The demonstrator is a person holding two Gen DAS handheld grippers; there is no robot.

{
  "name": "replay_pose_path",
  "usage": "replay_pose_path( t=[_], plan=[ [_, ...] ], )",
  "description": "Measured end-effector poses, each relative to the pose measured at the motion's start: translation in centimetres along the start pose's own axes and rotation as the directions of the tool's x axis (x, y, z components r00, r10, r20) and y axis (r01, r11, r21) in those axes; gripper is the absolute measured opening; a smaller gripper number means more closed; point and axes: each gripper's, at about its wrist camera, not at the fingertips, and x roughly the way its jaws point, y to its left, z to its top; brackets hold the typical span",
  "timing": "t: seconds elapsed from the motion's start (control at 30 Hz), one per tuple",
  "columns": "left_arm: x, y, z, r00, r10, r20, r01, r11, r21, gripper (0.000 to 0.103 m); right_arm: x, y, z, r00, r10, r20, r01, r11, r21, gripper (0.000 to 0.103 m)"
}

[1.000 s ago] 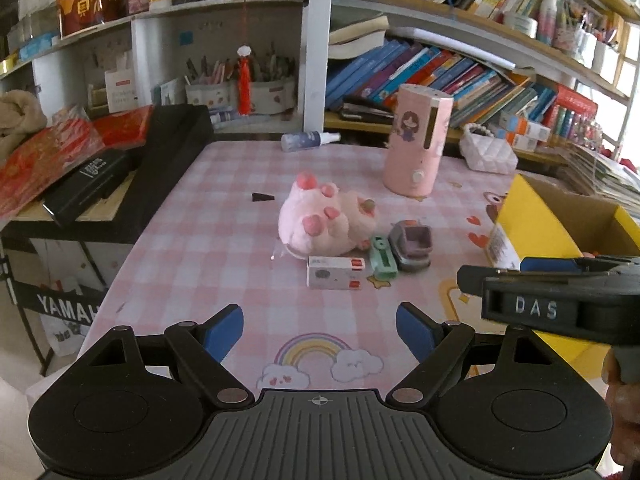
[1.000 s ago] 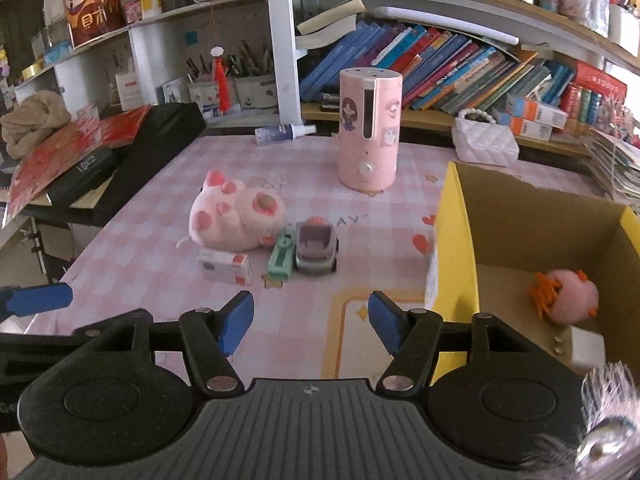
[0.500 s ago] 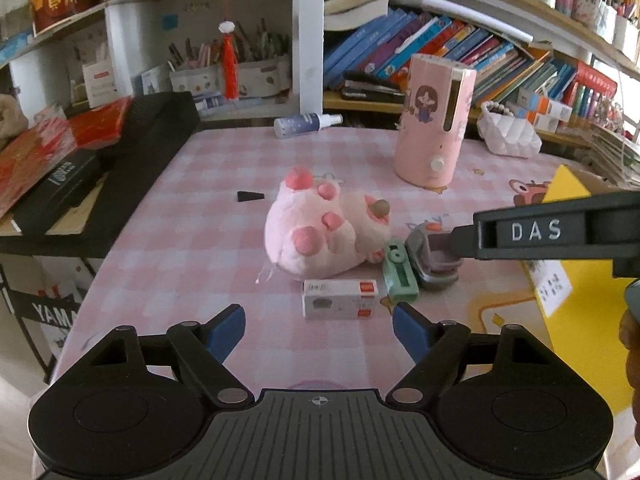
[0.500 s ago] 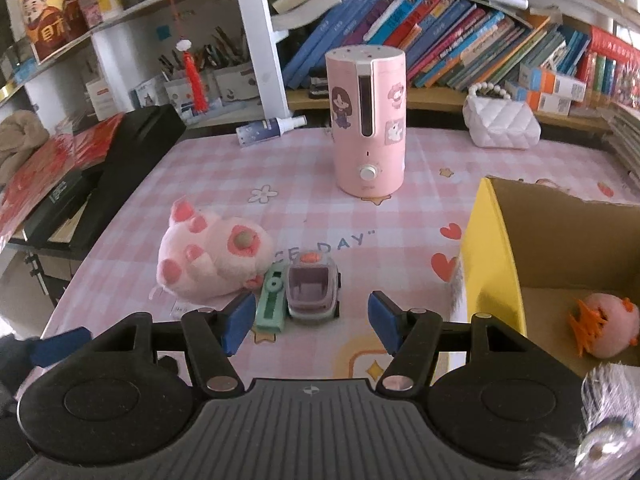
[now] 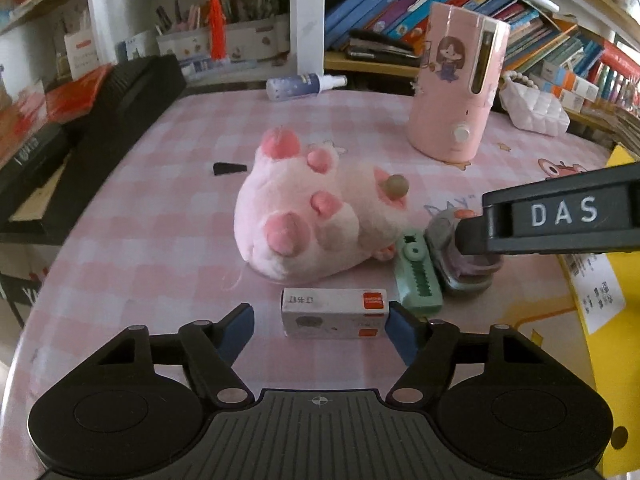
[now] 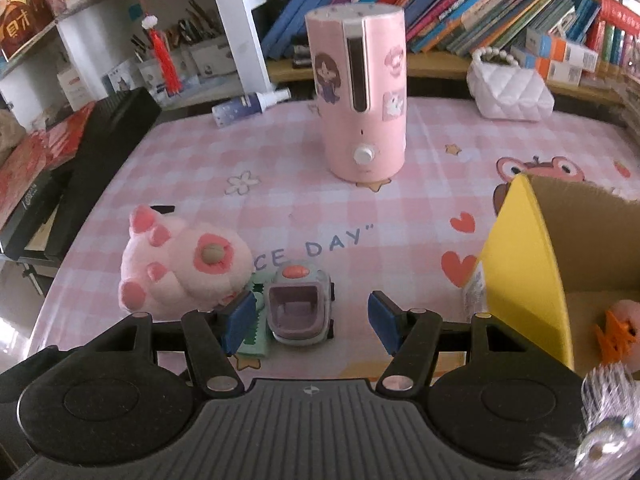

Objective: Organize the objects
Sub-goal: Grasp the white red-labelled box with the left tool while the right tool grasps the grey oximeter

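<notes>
A pink plush paw (image 5: 316,220) (image 6: 180,272) lies on the pink checked table. In front of it lie a small white box (image 5: 334,312), a green stapler-like item (image 5: 416,276) (image 6: 252,332) and a grey-purple toy (image 5: 460,256) (image 6: 300,304). My left gripper (image 5: 320,326) is open, its fingers either side of the white box. My right gripper (image 6: 312,318) is open just above the grey-purple toy; its body crosses the left wrist view (image 5: 560,216).
A yellow cardboard box (image 6: 524,264) at the right holds a pink-orange toy (image 6: 620,324). A pink humidifier (image 6: 360,92) (image 5: 460,84) stands behind, with a spray bottle (image 6: 248,104), a white quilted bag (image 6: 512,88) and bookshelves. A black case (image 5: 116,120) lies at the left.
Both grippers have moved forward and down toward the objects. The left now brackets the white box; the right has come over the grey-purple toy.
</notes>
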Motion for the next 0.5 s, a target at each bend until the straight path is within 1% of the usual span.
replay_pose_path(
  t=[0.07,0.1,0.17,0.3,0.4,0.5],
  plan=[
    [0.1,0.0,-0.1,1.0,-0.012,-0.008,0.012,1.0,0.005,0.052,0.6,0.1,0.1,1.0,-0.002,-0.007,0.002,1.0,-0.006,0.061],
    [0.1,0.0,-0.2,1.0,-0.009,-0.006,0.01,1.0,0.011,0.053,0.9,0.2,0.2,1.0,-0.002,-0.011,0.002,1.0,-0.008,0.061],
    [-0.1,0.4,-0.1,1.0,-0.027,-0.013,0.027,1.0,-0.008,0.052,1.5,0.4,0.2,1.0,0.001,-0.024,-0.001,1.0,-0.017,0.061],
    [-1.3,1.2,-0.1,1.0,-0.027,0.002,0.027,0.999,-0.024,0.052,2.9,0.7,0.4,0.999,-0.012,-0.041,0.011,1.0,-0.018,0.061],
    [-2.4,2.2,-0.3,0.999,-0.04,0.014,0.041,0.997,-0.058,0.052,3.8,0.6,0.6,0.998,-0.021,-0.054,0.021,1.0,-0.006,0.059],
    [-3.2,2.8,-0.6,0.999,-0.047,0.013,0.048,0.996,-0.078,0.052,4.2,0.4,0.6,0.999,-0.016,-0.042,0.016,1.0,0.012,0.058]
  ],
)
